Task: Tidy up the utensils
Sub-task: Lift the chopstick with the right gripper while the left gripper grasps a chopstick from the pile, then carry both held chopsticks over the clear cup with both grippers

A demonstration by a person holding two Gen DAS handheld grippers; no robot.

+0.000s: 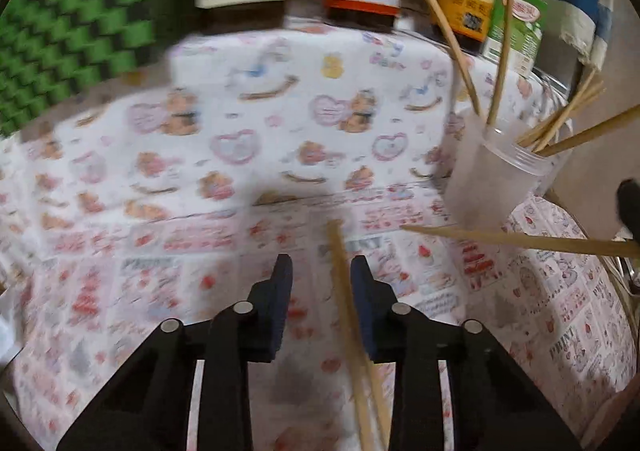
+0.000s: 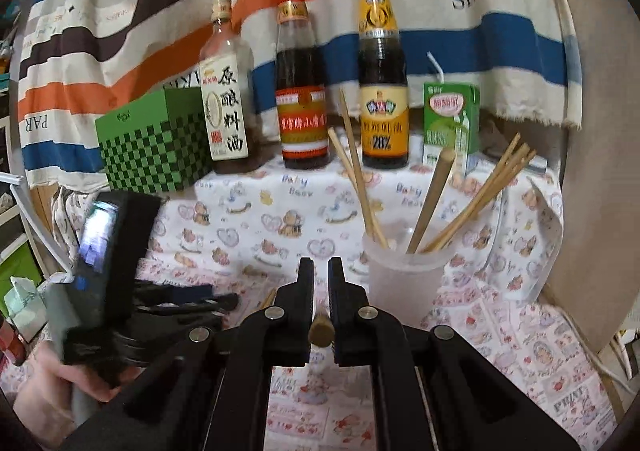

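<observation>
Bottles behind chopstick cup

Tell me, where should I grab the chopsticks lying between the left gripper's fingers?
Pinch the chopsticks across their thin shafts, near the middle. Come from above with the left gripper, one finger on each side. They lie flat on the cloth, pointing away, so only the sides are free.

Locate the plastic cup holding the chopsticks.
In the right wrist view the plastic cup stands on the patterned tablecloth, right of centre, in front of the yellow-labelled bottle and green carton.
</observation>
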